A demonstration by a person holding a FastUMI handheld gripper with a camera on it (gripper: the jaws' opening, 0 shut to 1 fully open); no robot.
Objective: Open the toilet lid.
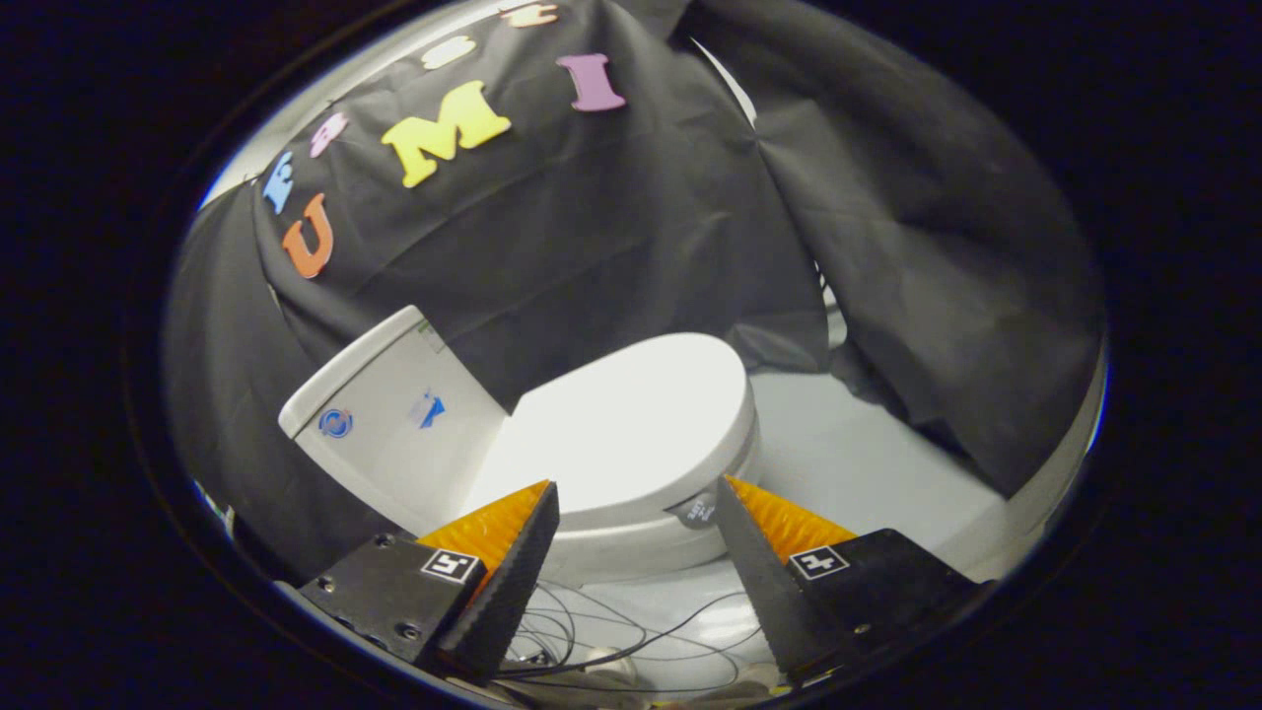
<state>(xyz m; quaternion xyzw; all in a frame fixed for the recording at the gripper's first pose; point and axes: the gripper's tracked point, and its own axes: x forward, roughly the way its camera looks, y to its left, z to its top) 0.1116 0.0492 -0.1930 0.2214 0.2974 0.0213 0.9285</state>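
Note:
A white toilet stands ahead, tilted in the view, with its lid (631, 424) lying down flat over the seat. The tank (394, 424) rises to the left of the lid and carries two small blue stickers. My gripper (636, 488) is open, its two fingers spread wide on either side of the near edge of the lid and bowl rim (631, 552). Neither fingertip touches the lid. A small round grey tag (696, 510) sits on the seat edge just beside the right fingertip.
Black cloth (611, 247) hangs behind and to the right of the toilet. The pale floor (868, 463) spreads to the right of the bowl. Thin dark cables (631, 641) lie loose on the floor below the fingers.

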